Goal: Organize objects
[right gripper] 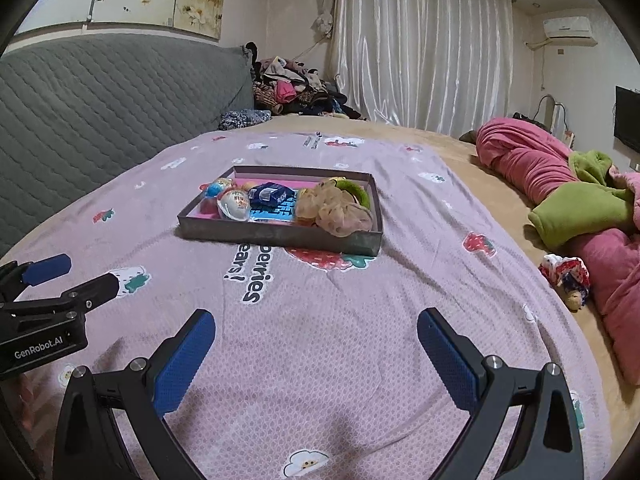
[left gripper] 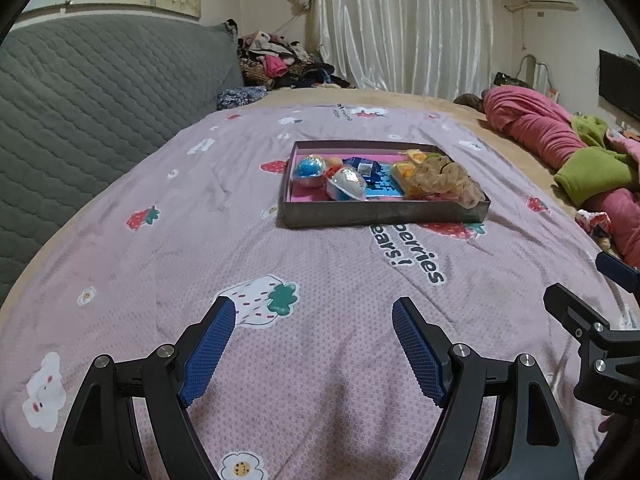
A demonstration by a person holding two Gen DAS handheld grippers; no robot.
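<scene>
Left wrist view: sits behind left gripper [left gripper: 314,308], faces forward and slightly down across pink bedspread [left gripper: 160,240]; shallow box [left gripper: 384,216] well ahead, slightly right of jaws. Right wrist view: behind right gripper [right gripper: 316,322], same heading; box [right gripper: 280,236] ahead, slightly left. Shared: bedspread, box, curtain [left gripper: 404,24], grey headboard [right gripper: 100,92]. Each view catches other gripper at inner edge.

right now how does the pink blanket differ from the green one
The pink blanket is larger, a long roll reaching toward the curtain; the green blanket is a smaller folded lump lying against it. Pink lies farther back, green nearer. Both are fleecy and sit at the bed's right edge.
</scene>
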